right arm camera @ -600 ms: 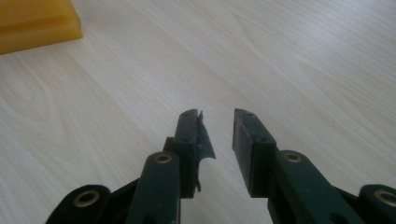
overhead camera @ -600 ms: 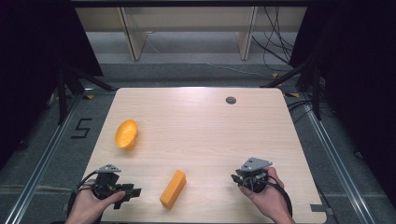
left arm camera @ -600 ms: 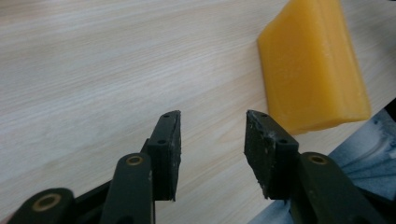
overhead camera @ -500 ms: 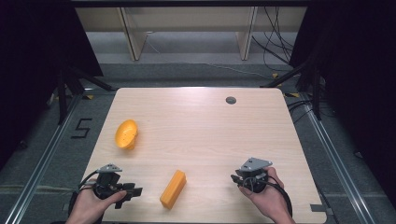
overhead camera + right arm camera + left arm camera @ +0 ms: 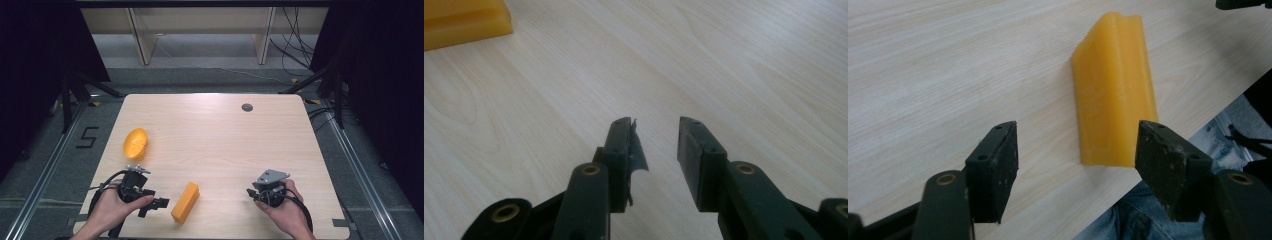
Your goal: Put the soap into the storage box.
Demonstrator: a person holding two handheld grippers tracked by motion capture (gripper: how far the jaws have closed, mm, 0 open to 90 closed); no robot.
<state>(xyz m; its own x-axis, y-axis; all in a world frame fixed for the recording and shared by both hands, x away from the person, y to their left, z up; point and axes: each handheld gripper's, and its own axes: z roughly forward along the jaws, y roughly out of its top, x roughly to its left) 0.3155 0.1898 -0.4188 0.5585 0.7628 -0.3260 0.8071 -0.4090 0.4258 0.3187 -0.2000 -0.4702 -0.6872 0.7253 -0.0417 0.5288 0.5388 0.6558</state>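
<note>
An orange block [image 5: 185,202] lies on the wooden table [image 5: 225,145] near its front edge. My left gripper [image 5: 159,205] points at it from the left, open wide. In the left gripper view the block [image 5: 1113,90] has its near end between my left gripper's [image 5: 1078,131] jaw tips, close to the right-hand jaw, and no pad presses on it. A round yellow-orange object [image 5: 135,143] rests beyond the left hand. My right gripper [image 5: 251,194] sits at the front right, its jaws a little apart with nothing between them [image 5: 656,125]. The block's corner [image 5: 464,20] shows far off in the right gripper view.
A small dark round hole [image 5: 247,107] sits near the table's far edge. The table's front edge runs just behind the block, with the person's jeans [image 5: 1118,220] below it. Dark curtains and metal rails flank the table.
The left hand has crept right, bringing its open jaws up to the orange block's end. The right hand has kept still.
</note>
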